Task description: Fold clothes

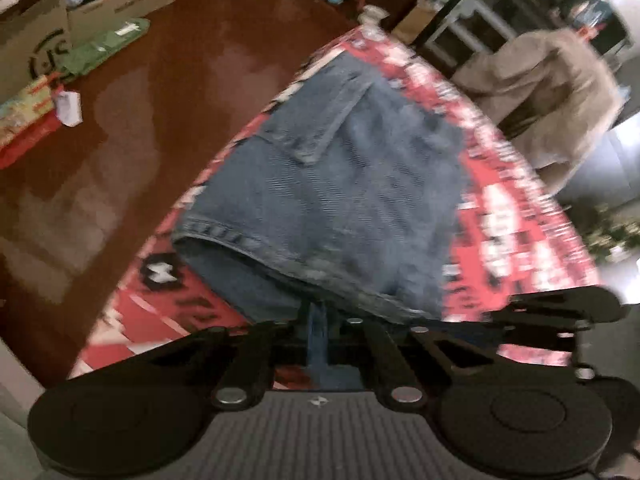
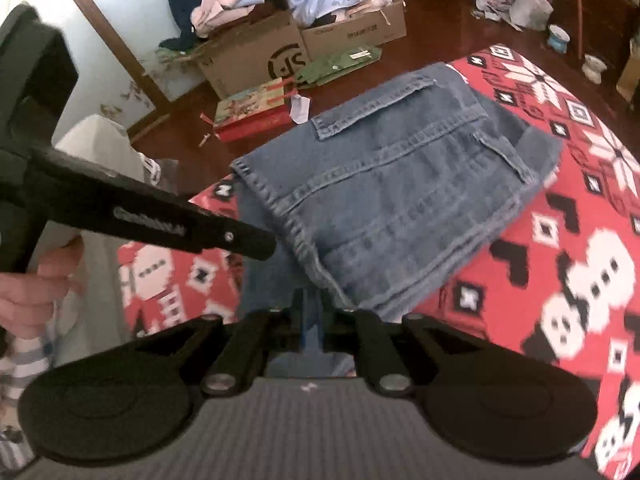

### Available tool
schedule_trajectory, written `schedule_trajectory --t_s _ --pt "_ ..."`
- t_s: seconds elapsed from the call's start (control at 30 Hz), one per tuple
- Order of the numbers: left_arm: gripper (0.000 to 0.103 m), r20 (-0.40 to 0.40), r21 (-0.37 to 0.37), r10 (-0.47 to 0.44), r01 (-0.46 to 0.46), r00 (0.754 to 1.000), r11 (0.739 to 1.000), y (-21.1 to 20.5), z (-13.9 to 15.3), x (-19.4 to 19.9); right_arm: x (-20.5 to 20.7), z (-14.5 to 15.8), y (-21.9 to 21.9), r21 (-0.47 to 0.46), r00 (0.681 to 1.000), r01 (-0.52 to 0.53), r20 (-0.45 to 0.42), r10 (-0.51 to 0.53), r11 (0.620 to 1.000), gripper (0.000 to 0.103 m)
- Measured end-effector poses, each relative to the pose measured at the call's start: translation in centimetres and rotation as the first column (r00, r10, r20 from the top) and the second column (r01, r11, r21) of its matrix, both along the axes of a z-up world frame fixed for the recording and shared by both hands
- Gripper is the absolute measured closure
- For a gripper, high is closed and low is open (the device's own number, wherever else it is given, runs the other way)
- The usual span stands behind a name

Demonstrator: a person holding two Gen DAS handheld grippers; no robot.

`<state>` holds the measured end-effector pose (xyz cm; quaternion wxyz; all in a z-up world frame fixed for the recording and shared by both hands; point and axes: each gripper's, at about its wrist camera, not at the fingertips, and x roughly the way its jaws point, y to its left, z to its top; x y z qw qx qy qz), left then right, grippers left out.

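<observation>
The only writing that reads clearly is the black circular "SF" logo on the big cardboard box (image 2: 256,60) beyond the denim jeans (image 2: 392,184); the second cardboard box (image 2: 356,32) to its right carries dark print on its side, too small to make out. Both boxes stand on a glossy red-brown wooden floor (image 1: 168,128) and are heaped with pale and navy clothes, with a flat green package (image 2: 340,66) and a colourful red-edged gift box (image 2: 252,114) lying between them and the jeans. The jeans lie folded into a thick, roughly square bundle on a tabletop covered by a red cloth (image 2: 560,208) patterned with white snowflakes, diamonds and black hearts; a sewn pocket flap faces up and one stitched hem runs along the bundle's near left side. In the left wrist view, which is motion-blurred, a beige garment (image 1: 548,96) is draped over a chair beyond the jeans' far right corner. The left tongs (image 1: 318,316) sit at the near edge of the bundle with blue denim pinched between the nearly closed fingers. The right tongs (image 2: 310,304) are likewise drawn close together at the near edge, nipping a fold of denim. In the right wrist view the left tongs' black arm reaches toward the jeans' left hem, gripped by the person's left hand (image 2: 36,284).
</observation>
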<state>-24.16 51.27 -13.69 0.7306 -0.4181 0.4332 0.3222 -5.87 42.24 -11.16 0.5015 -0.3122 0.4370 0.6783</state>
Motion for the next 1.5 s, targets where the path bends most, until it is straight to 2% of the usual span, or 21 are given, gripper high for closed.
schedule_trajectory --t_s 0.13,0.23,0.3,0.47,0.57,0.7,0.8,0.87,0.97,1.13,1.2,1.33,1.5 --pt "0.1 0.002 -0.012 -0.017 0.017 1.0 1.0 -0.9 0.0 -0.8 -0.5 -1.6 -1.0 -0.022 1.0 -0.002 0.025 0.002 1.0 0.098" --pt "0.099 -0.012 -0.035 -0.038 0.038 0.999 0.999 -2.0 0.6 -1.1 -0.6 -0.9 -2.7 -0.034 0.999 -0.021 0.025 0.022 0.999 0.097" --pt "0.099 0.01 -0.02 -0.04 0.04 0.999 0.999 -2.4 1.8 -1.2 -0.3 -0.5 -2.5 -0.058 1.0 -0.018 0.01 0.019 0.998 0.097" --pt "0.099 0.094 0.057 -0.015 0.01 0.995 0.998 -0.3 4.7 0.1 2.3 2.5 -1.2 0.018 0.998 0.061 -0.026 -0.06 0.998 0.096" --pt "0.099 0.133 0.068 -0.014 0.005 0.991 0.998 1.5 4.4 1.9 3.6 2.6 1.2 0.071 0.993 0.118 -0.002 -0.118 0.991 0.095" --pt "0.1 0.107 0.045 -0.05 0.046 0.993 0.998 2.0 2.0 4.6 4.7 1.1 4.8 0.122 0.989 0.117 0.073 -0.127 0.986 0.092" --pt "0.101 0.1 0.055 -0.031 0.025 0.995 0.998 1.5 0.9 4.5 5.4 -0.7 7.1 0.121 0.987 0.129 0.081 -0.139 0.984 0.093" --pt "0.101 0.109 0.05 -0.011 0.006 0.994 0.999 1.4 0.9 4.1 5.3 -1.7 7.6 0.135 0.987 0.111 0.102 -0.125 0.985 0.096" --pt "0.101 0.099 0.049 -0.018 0.013 0.995 0.999 0.8 1.2 3.6 4.8 -2.1 6.8 0.167 0.984 0.046 0.165 -0.074 0.985 0.096" --pt "0.1 0.063 0.044 -0.018 0.015 0.998 0.999 0.3 2.1 2.6 6.0 -1.4 5.9 0.137 0.986 0.041 0.156 -0.062 0.99 0.099" --pt "0.099 0.063 0.075 0.002 -0.006 0.998 0.997 0.3 3.0 1.9 6.4 -0.7 5.9 0.12 0.984 0.054 0.16 -0.073 0.991 0.097" --pt "0.099 0.069 0.121 0.064 -0.072 0.996 0.99 1.4 4.1 0.8 6.2 0.8 6.3 0.165 0.989 0.052 0.13 -0.074 0.985 0.096" --pt "0.099 0.033 0.129 0.116 -0.119 0.993 0.984 2.9 2.7 0.4 5.7 0.4 9.4 0.21 0.982 0.037 0.171 -0.074 0.977 0.096"
